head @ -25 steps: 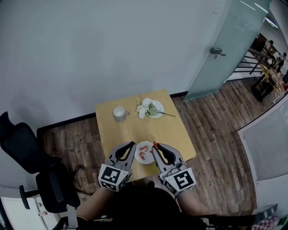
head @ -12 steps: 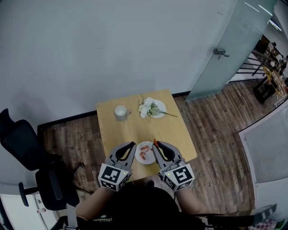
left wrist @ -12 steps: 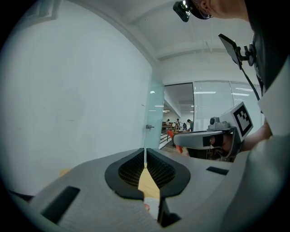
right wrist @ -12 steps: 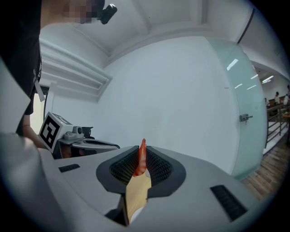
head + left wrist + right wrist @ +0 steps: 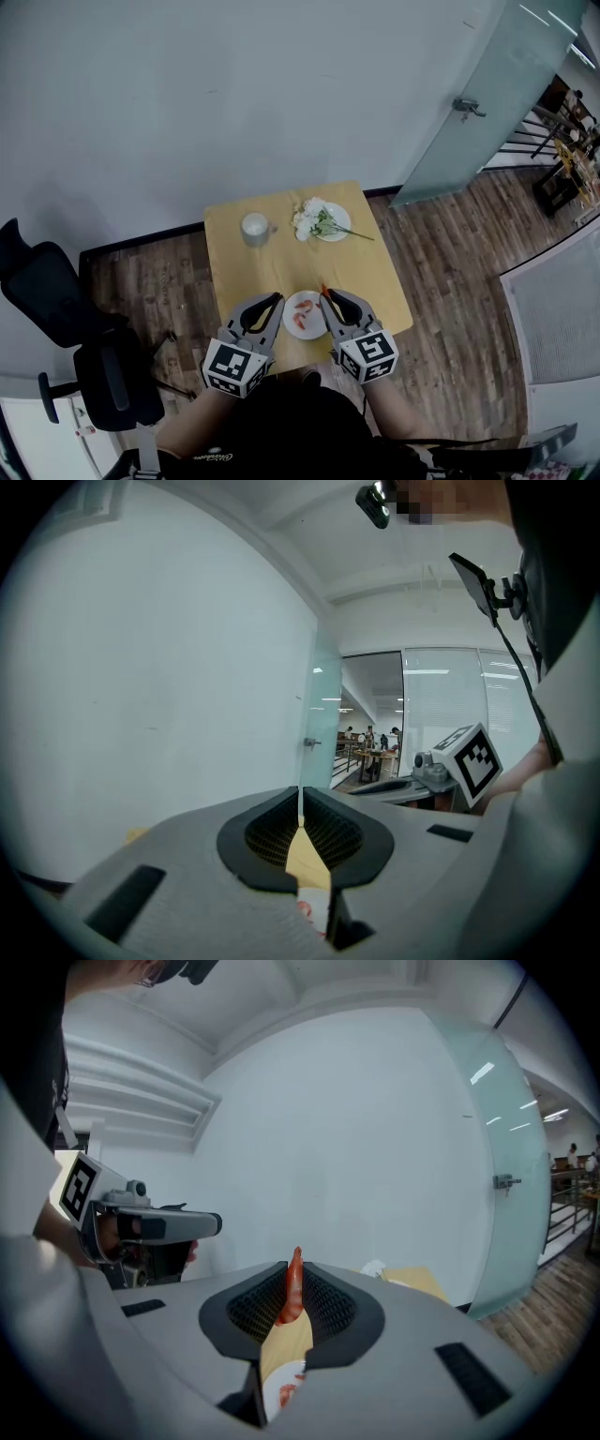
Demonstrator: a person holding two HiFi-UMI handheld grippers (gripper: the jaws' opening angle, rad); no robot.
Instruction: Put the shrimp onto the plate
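Observation:
A small white plate (image 5: 311, 302) with red shrimps (image 5: 299, 316) on it lies near the front edge of the wooden table (image 5: 281, 262). My right gripper (image 5: 324, 292) is shut on one shrimp (image 5: 292, 1290), whose red body sticks up past the jaw tips, just right of the plate. The same plate (image 5: 278, 1384) shows low between the right jaws. My left gripper (image 5: 277, 298) hovers at the plate's left side, jaws shut with nothing between them. A sliver of the plate (image 5: 312, 913) shows below the left jaws.
At the table's far side stand a white mug (image 5: 254, 228) and a second plate (image 5: 337, 221) with white flowers (image 5: 309, 219). A black office chair (image 5: 75, 328) is on the left, a glass door (image 5: 469, 103) on the right. Wood floor surrounds the table.
Both grippers hold nearly the same spots by the plate. The right gripper has shifted slightly left and forward. The head camera's view has drifted a little.

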